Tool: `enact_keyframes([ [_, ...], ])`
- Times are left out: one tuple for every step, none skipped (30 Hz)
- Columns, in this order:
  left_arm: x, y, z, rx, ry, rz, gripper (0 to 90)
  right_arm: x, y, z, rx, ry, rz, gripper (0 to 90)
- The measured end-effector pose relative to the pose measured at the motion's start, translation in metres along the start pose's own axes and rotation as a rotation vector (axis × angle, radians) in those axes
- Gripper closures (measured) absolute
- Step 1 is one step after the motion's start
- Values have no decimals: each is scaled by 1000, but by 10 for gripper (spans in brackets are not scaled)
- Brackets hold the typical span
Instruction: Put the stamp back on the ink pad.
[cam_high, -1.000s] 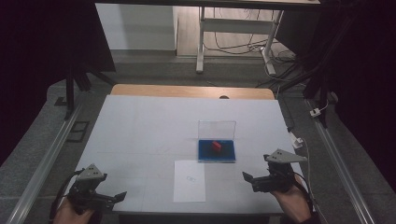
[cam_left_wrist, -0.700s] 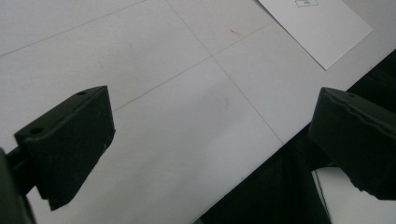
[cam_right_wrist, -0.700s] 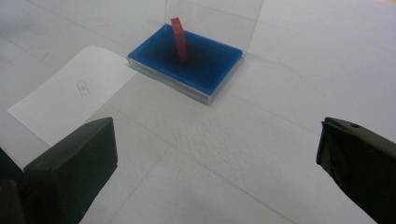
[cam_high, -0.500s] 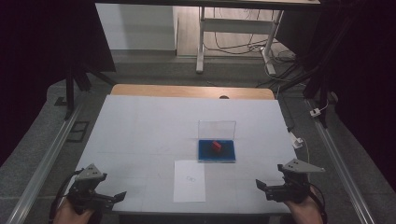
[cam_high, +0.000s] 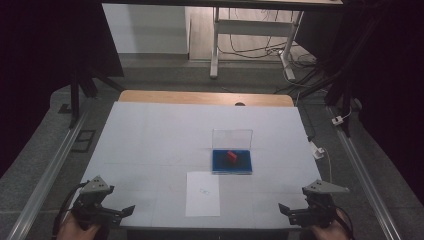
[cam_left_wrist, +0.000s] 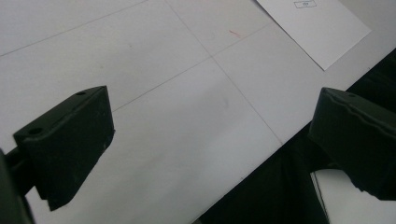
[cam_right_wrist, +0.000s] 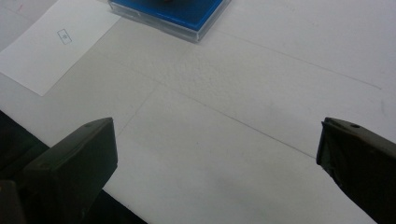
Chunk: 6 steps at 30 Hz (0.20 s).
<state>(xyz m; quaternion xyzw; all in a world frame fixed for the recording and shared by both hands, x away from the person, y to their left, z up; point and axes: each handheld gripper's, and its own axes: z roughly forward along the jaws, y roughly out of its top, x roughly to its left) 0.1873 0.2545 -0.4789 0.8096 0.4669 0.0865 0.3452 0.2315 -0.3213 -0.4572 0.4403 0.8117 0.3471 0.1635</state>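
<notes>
The case (cam_high: 231, 161) lies flat on the table (cam_high: 150, 145), ahead of both grippers and nearer the right gripper (cam_high: 295, 212), its blue base running long side across the table and its clear lid standing up at the far edge, with a small red block (cam_high: 231, 156) on the blue. A sheet of paper (cam_high: 203, 193) lies just this side of the case, between the grippers, long axis pointing away from the person. Left gripper (cam_high: 120, 212) and right gripper sit at the near table edge, well apart, each with jaws spread wide and holding nothing.
</notes>
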Motion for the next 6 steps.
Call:
enact_keyframes([
  [0, 0, 0, 0, 0, 0, 0, 0, 0, 0, 1, 0, 0, 0],
  [0, 0, 0, -1, 0, 0, 0, 0, 0, 1, 7, 1, 0, 0],
  [0, 0, 0, 0, 0, -1, 0, 0, 0, 1, 11, 3, 4, 0],
  [0, 0, 0, -1, 0, -1, 0, -1, 0, 1, 13, 3, 7, 0],
  [0, 1, 0, -3, -1, -1, 0, -1, 0, 2, 15, 6, 8, 0],
  [0, 1, 0, 0, -3, -1, 0, -2, -1, 2, 16, 4, 6, 0],
])
